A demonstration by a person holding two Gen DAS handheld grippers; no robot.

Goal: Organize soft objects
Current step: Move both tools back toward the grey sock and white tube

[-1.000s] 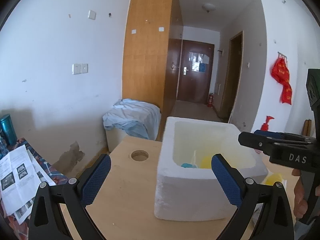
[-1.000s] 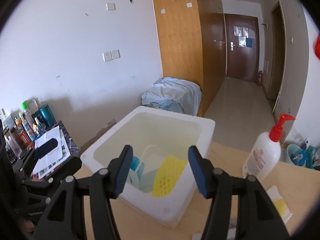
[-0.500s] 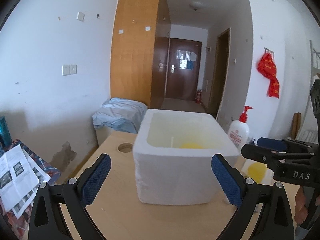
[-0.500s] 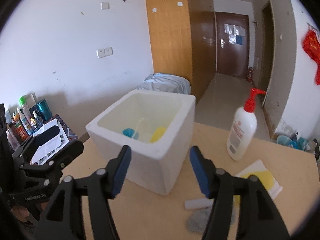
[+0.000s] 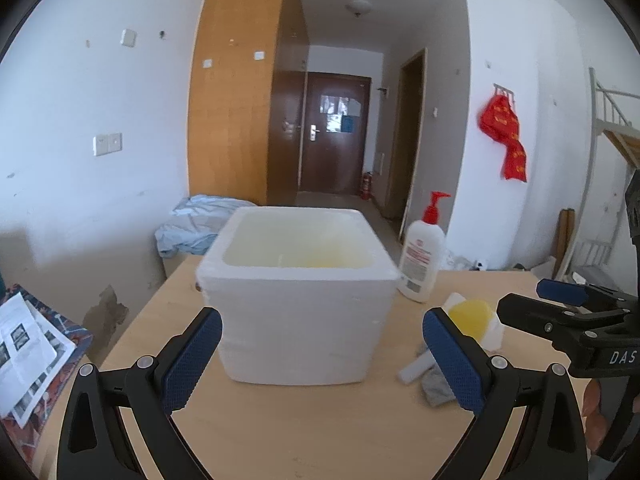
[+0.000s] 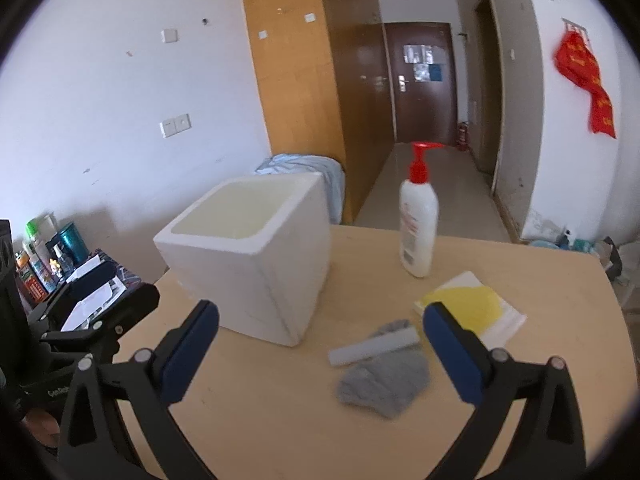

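both grippers hang level above the table (image 6: pixel 500 264), jaws spread wide, gripping nothing — the left gripper (image 5: pixel 320 356) faces the foam box (image 5: pixel 298 304), the right gripper (image 6: pixel 320 350) frames the grey cloth (image 6: pixel 384 380) and yellow sponge (image 6: pixel 468 306) lying right of it. a lotion bottle (image 6: pixel 416 220) stands behind; a hallway door (image 6: pixel 420 80) lies beyond.

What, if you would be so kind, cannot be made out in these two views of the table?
- Contents of the foam box: in both views its near wall and rim hide the bottom.
- Label text on the pump bottle: too small and blurred in both views.
- Grey cloth: in the left view, a left gripper finger covers most of it.
- Yellow sponge: the right gripper partly overlaps it.
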